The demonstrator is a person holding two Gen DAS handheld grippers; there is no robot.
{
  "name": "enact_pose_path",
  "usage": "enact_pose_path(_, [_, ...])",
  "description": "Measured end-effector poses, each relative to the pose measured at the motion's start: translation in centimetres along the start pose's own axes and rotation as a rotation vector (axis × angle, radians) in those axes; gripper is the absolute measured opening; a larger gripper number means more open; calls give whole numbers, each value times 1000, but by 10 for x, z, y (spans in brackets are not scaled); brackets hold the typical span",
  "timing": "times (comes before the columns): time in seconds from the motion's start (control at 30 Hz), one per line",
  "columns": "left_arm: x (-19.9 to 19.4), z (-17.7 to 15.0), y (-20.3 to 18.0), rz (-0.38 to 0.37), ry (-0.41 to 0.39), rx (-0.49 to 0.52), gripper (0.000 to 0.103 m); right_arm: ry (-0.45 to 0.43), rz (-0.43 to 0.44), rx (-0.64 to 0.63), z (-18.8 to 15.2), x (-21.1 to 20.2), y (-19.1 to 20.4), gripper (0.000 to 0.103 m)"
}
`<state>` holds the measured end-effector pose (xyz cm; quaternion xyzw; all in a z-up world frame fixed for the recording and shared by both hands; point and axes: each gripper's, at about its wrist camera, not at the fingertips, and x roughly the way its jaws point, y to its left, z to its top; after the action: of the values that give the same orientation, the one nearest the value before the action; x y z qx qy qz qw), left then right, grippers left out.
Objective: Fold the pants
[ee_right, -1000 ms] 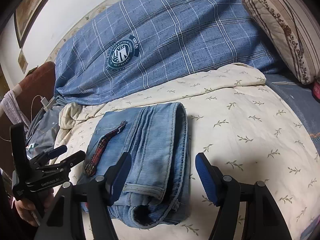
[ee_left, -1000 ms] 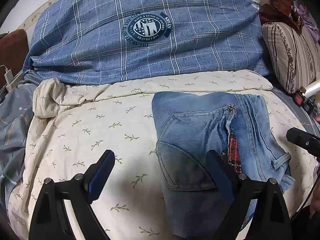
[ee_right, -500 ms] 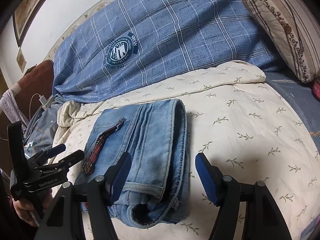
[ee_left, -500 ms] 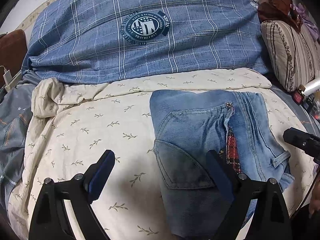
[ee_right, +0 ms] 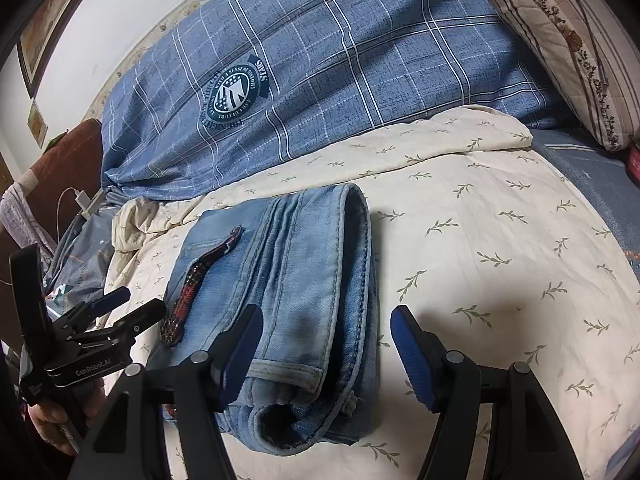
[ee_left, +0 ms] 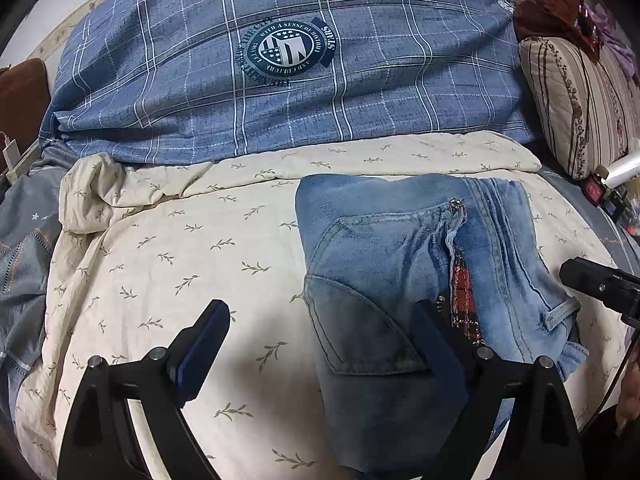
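- Your left gripper [ee_left: 320,344] hangs above the bed with its jaws spread wide and nothing between the pads; its right finger [ee_left: 436,344] sits over the jeans, the left one over bare sheet.
- Your right gripper [ee_right: 326,344] also stands with its jaws apart, pinching nothing; the folded edge of the jeans lies below the gap.
- The jeans [ee_left: 408,264] lie folded into a compact stack on the cream leaf-print sheet [ee_left: 168,248], at about 4 o'clock in the left view, back pocket up, a red plaid strip [ee_left: 464,296] showing along the fly.
- In the right view the jeans [ee_right: 304,264] sit at 7 o'clock, with your left gripper [ee_right: 120,308] just beside them at 9 o'clock.
- A blue checked duvet [ee_left: 280,80] is bunched at 12 o'clock, and a striped pillow [ee_left: 580,108] leans at 2 o'clock.
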<state>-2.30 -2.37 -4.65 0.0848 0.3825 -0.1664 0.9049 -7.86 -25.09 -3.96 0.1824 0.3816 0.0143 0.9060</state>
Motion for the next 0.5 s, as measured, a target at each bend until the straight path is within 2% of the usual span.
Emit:
enact_pose_path(0.33, [2,-2,-1,-16,10,16,93,49,21,24,-1,10,-7,69])
enact_pose_path(0.5, [1,0,5,-97,6,6,93,82,59,86,3,18,-22,69])
